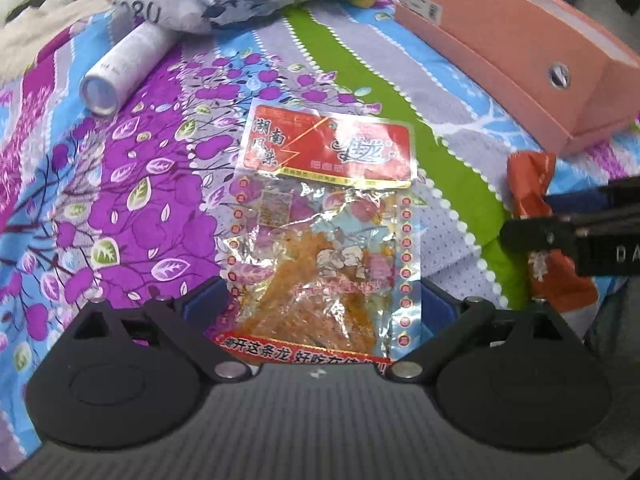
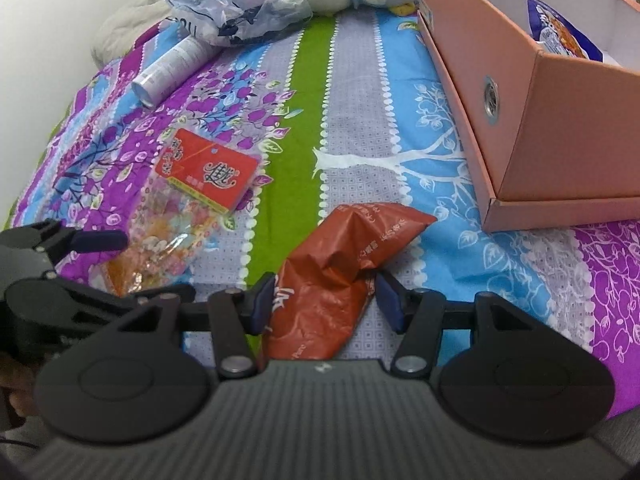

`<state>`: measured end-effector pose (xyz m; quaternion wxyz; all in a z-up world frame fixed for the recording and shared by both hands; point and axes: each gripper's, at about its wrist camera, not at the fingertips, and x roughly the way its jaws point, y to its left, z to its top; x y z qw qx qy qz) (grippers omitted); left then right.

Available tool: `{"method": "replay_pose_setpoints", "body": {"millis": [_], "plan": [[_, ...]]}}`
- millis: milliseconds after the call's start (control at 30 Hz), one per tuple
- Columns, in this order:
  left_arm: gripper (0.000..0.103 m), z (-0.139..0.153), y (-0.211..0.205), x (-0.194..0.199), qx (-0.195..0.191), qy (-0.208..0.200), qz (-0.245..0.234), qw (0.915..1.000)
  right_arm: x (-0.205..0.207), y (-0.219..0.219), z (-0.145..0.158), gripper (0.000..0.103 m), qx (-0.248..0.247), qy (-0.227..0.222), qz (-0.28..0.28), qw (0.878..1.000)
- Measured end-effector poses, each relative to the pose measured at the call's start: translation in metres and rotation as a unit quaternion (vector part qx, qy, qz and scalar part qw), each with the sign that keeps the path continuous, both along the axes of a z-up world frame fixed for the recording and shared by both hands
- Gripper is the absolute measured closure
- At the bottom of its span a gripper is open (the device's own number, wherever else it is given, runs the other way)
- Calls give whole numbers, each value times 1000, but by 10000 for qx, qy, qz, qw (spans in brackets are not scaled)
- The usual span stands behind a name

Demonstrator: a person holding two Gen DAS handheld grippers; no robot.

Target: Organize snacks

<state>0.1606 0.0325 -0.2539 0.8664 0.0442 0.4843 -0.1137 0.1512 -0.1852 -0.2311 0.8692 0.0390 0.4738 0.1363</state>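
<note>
On the flowered bedsheet (image 2: pixel 360 128), the red-labelled clear snack packet (image 1: pixel 324 240) lies between the left gripper's (image 1: pixel 320 304) wide-open jaws. The right gripper (image 2: pixel 326 300) pinches the orange-brown snack bag (image 2: pixel 344 264). Next, I judge: close left, carry both into the pink box (image 2: pixel 520 128).

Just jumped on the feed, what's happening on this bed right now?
A person is sorting snacks with a pair of tongs in each hand. The left tongs stand wide open around the clear packet with the red label, which still lies flat on the patterned bedsheet. The right tongs are closed on the crumpled orange-brown packet. The pink box sits open to the right with one blue packet already inside.
</note>
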Motion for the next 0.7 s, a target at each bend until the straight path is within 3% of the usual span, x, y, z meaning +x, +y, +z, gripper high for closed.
{"method": "replay_pose_setpoints", "body": {"millis": [167, 300, 400, 700], "plan": [[15, 5, 0, -5, -16, -123, 231, 9997, 0, -1, 2, 46, -3, 8, 52, 10000], [37, 12, 5, -5, -58, -159, 622, 9979, -1, -3, 5, 46, 20, 34, 78, 10000], [47, 21, 18, -7, -307, -138, 989, 9945, -2, -3, 10, 46, 30, 6, 117, 9999], [63, 47, 34, -19, -777, -244, 1616, 9835, -6, -4, 25, 46, 32, -115, 170, 9998]]}}
